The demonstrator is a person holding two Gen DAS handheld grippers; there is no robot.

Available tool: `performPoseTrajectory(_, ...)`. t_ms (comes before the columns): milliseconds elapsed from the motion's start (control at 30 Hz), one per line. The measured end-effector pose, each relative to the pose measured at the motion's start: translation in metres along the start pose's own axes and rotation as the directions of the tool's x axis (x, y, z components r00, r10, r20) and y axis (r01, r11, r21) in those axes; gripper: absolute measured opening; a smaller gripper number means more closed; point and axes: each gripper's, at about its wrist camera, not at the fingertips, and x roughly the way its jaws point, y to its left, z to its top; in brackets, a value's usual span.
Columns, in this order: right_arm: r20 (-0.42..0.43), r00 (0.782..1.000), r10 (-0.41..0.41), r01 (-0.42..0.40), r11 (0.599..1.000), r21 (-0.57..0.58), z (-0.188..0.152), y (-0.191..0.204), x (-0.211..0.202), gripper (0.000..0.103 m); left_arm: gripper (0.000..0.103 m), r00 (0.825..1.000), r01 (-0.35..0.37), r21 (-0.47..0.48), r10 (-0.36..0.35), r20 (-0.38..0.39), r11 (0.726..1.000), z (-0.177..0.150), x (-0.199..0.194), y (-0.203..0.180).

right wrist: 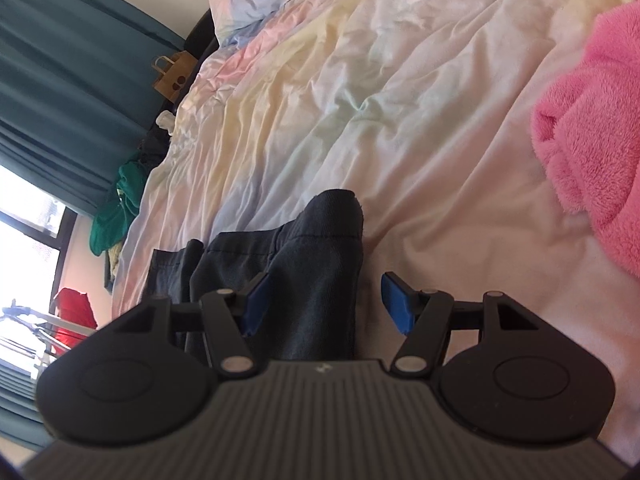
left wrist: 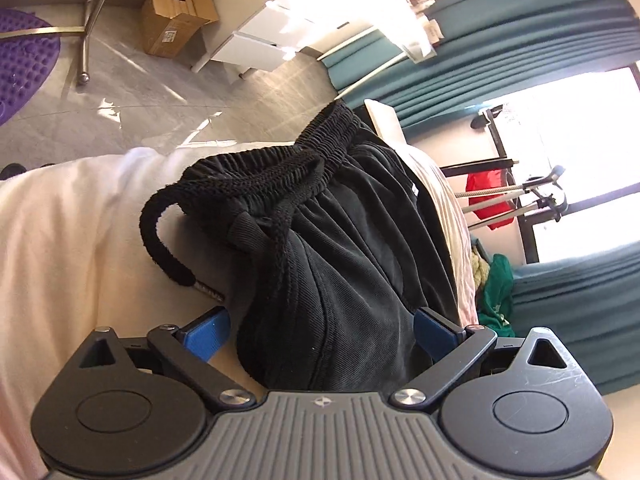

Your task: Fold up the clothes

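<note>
Left wrist: gripper [left wrist: 320,336] spread around black shorts [left wrist: 340,248].

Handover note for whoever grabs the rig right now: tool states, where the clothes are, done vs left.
Left tool: open, blue pads either side of the black ribbed-waistband drawstring shorts, not clamped.
Right tool: open, straddling the hem end of the same dark garment.
Shorts lie bunched on the pale pastel bedsheet, waistband crumpled, drawstring trailing loose.
Fluffy pink garment sits unfolded farther right on the bed.
Done: no neat fold visible.
Left: grip, flatten and fold the shorts; the pink piece probably next.
</note>
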Motion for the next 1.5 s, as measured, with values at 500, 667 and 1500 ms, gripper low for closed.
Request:
performPoseTrajectory(500,-0.021,0.990,0.139,-0.140,0.987,-0.079,-0.007,0.027,0.017,0.011,0.049,0.980,0.113,-0.184,-0.140,-0.141,0.976,0.009,0.037,0.033)
performPoseTrajectory(667,0.019,0.985,0.170,-0.166,0.979,-0.119,-0.009,0.037,0.011,0.007,0.027,0.981,0.127,-0.134,-0.144,-0.128,0.983,0.001,0.039,0.027)
performPoseTrajectory(1500,0.133,0.939,0.317,-0.272,0.922,-0.274,0.002,0.112,-0.026,0.007,0.010,0.959,0.239,0.025,-0.240,0.151,0.971,0.021,-0.027,-0.058)
